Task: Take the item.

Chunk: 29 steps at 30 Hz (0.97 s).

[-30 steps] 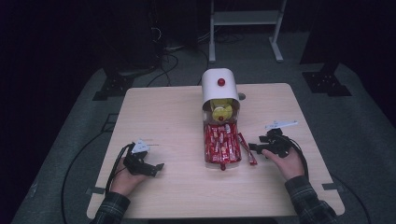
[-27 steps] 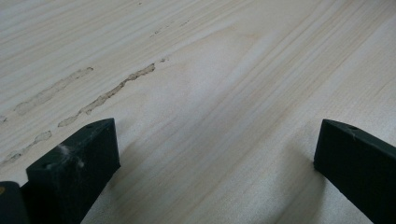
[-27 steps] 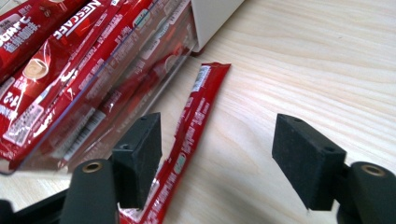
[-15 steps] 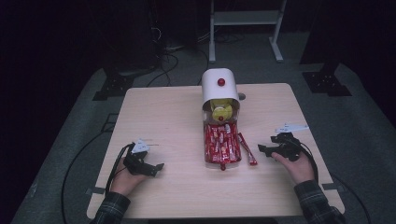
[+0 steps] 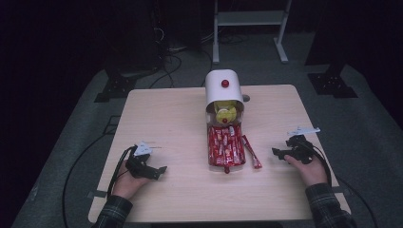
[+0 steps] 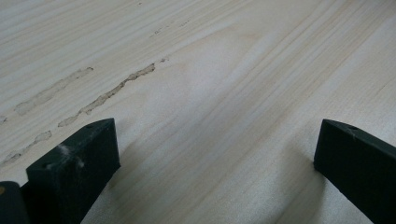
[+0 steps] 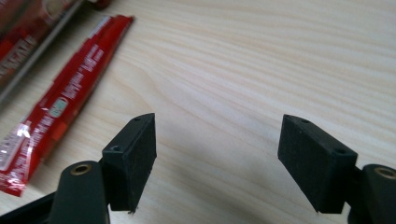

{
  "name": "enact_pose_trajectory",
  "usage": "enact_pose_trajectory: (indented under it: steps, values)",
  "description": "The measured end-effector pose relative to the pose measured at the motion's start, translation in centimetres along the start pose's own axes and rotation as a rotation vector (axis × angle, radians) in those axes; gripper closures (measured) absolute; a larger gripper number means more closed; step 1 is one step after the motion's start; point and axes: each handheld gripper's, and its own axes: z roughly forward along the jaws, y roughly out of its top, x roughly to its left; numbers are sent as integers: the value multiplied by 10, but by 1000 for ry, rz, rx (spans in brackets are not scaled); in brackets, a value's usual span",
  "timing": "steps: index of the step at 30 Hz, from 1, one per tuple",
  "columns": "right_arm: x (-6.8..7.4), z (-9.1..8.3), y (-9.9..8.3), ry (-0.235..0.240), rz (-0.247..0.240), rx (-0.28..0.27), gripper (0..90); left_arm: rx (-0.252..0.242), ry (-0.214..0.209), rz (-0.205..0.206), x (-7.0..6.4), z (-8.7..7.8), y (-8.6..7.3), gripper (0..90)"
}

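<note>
Jaws spread wide and empty on both grippers, the right gripper near the table's right edge should square up along the loose red sachet before pinching.

Red stick packet — lower end cut off by edge.

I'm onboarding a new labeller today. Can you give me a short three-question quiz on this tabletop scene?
1. True or false: the right gripper is clamped on a sachet.
2. The loose red sachet lies on which side of the tray of red sachets in the high view: A left, B right, C beyond it?
3. What does the left gripper have between its jaws?

Key: 1 false, its jaws stand open over bare wood. 2 B. 3 Nothing but the wooden table.
</note>
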Motion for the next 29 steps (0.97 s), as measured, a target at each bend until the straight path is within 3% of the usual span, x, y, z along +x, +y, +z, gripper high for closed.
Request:
enact_pose_trajectory:
  steps: [14, 20, 25, 29]
  values:
    - [-8, 11, -7, -21, 14, 32, 229, 0, 0, 0, 0, 0, 0, 0]
    - [-8, 14, -10, -38, -3, 8, 163, 0, 0, 1, 0, 0, 0, 0]
    - [-9, 15, -14, -41, -1, -29, 146, 0, 0, 0, 0, 0, 0, 0]
    - [-9, 15, -14, -40, -2, -29, 145, 0, 0, -2, 0, 0, 0, 0]
